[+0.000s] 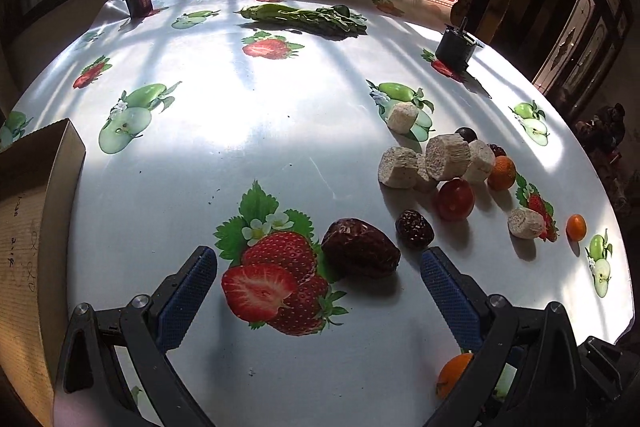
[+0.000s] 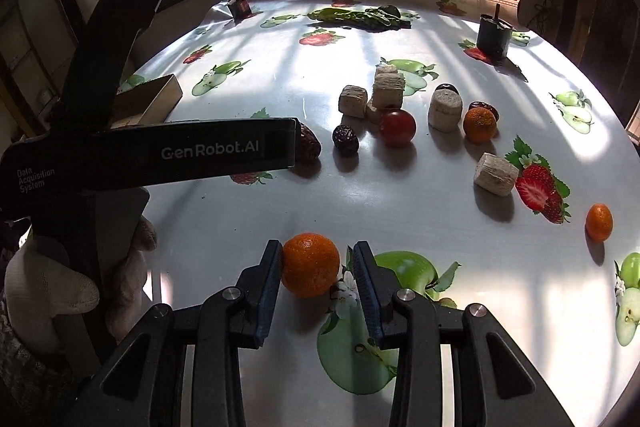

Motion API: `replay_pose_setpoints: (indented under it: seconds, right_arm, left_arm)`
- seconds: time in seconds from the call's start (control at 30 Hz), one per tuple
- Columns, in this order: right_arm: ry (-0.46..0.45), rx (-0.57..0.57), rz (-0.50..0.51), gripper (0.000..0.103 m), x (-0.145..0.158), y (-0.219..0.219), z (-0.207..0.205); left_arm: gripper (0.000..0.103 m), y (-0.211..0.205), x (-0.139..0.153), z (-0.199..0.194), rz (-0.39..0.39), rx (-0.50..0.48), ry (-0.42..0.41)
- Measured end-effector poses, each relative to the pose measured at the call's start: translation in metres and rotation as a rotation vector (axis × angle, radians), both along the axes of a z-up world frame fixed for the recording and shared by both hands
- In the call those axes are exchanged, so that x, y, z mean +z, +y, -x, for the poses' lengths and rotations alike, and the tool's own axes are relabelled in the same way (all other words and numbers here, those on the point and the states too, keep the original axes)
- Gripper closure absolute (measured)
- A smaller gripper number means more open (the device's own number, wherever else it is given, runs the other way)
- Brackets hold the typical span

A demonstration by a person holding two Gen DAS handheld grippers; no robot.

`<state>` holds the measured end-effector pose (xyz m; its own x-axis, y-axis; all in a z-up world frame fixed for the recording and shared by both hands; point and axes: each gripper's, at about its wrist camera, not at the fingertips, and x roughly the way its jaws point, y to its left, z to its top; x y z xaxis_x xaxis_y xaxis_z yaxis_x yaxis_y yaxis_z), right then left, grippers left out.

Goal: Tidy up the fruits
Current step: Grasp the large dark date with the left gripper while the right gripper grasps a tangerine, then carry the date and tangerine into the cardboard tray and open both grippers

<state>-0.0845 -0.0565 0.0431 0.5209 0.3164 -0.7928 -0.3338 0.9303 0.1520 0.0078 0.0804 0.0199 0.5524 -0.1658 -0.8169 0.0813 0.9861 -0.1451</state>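
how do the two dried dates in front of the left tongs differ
The large wrinkled brown date is longer and reddish-brown; the small dark round date is stubbier and nearly black. The large one lies between the open left tongs, partly over a printed strawberry; the small one sits further right. Both lie loose on the tablecloth.

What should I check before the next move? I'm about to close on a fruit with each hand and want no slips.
1. Right tongs around the orange: ok, it sits between the pads; the left one touches, the right shows a gap.
2. Right tongs closed on it: not ok, still open.
3. Left tongs open wide enough for the big date: ok.
4. Date centred in the left tongs: not ok, it lies ahead of the tips, toward the right pad.
5. Box within reach at left: ok; its inside cannot be seen.
6. Small date clear of the left tongs' path: cannot tell, it lies close by.
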Motion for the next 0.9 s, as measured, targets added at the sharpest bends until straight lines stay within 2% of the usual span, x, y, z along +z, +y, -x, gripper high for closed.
replay_pose_setpoints:
  seconds: [0.03,0.07,0.13,0.2,0.37,0.53,0.6,0.67,0.77,0.9]
  right_arm:
    - [-0.003,0.000,-0.002,0.064,0.000,-0.002,0.000]
    - [-0.004,0.001,-0.007,0.064,0.000,-0.003,0.000]
    - [0.003,0.010,-0.026,0.064,-0.002,-0.004,-0.001]
    - [0.020,0.020,-0.052,0.064,-0.004,-0.004,-0.002]
    - [0.046,0.044,-0.056,0.064,-0.011,0.008,-0.007]
    - [0.056,0.068,0.014,0.064,-0.021,0.026,-0.006]
    - [0.032,0.065,0.036,0.065,-0.020,0.030,-0.004]
    - [0.033,0.056,0.033,0.066,-0.018,0.030,-0.003]
    - [0.037,0.054,0.004,0.066,-0.011,0.029,-0.003]
    - [-0.001,0.089,-0.002,0.066,0.016,0.043,-0.002]
  left_arm:
    - [0.007,-0.004,-0.003,-0.002,-0.006,-0.011,0.004]
    - [0.021,-0.006,-0.006,-0.003,-0.008,-0.024,0.014]
    - [0.033,-0.012,-0.006,-0.002,-0.036,-0.035,-0.005]
    - [0.059,-0.013,-0.005,0.000,-0.032,-0.048,-0.006]
    - [0.058,0.005,0.001,0.008,0.036,-0.008,0.009]
    - [0.058,0.029,0.018,0.030,0.071,0.025,-0.030]
    - [0.058,0.039,0.025,0.040,0.084,0.030,-0.046]
    - [0.058,0.050,0.031,0.050,0.096,0.037,-0.060]
    - [0.058,0.072,0.044,0.065,0.135,0.050,-0.067]
    - [0.058,0.118,0.072,0.083,0.165,0.084,-0.102]
